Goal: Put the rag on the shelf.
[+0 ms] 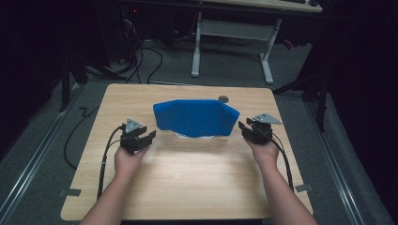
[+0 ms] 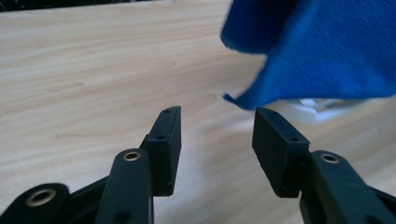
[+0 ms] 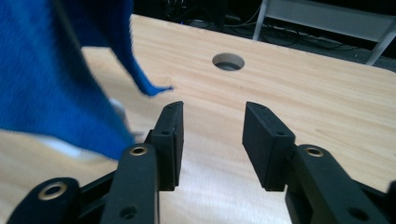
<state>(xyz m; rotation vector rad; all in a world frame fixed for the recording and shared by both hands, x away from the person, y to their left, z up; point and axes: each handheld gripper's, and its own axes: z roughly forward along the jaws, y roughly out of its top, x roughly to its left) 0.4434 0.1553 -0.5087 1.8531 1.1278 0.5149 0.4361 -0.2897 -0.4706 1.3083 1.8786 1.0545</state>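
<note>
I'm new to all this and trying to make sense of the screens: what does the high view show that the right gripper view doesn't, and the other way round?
The high view alone takes in the whole table, both of the person's hands and the left claw beside the blue cloth. The right gripper view alone gives a close look along the right claw, whose jaws stand open on nothing, with a cloth corner hanging nearby. Both share the blue cloth, something white under it, the round hole in the tabletop and the floor beyond.

Lab or office-type workspace: light wooden table (image 1: pixel 187 187) on grey carpet floor (image 1: pixel 300 70), white desk frame legs (image 1: pixel 266 61) upper centre, cables (image 1: pixel 150 56) upper left, dark surroundings at both frame edges.
</note>
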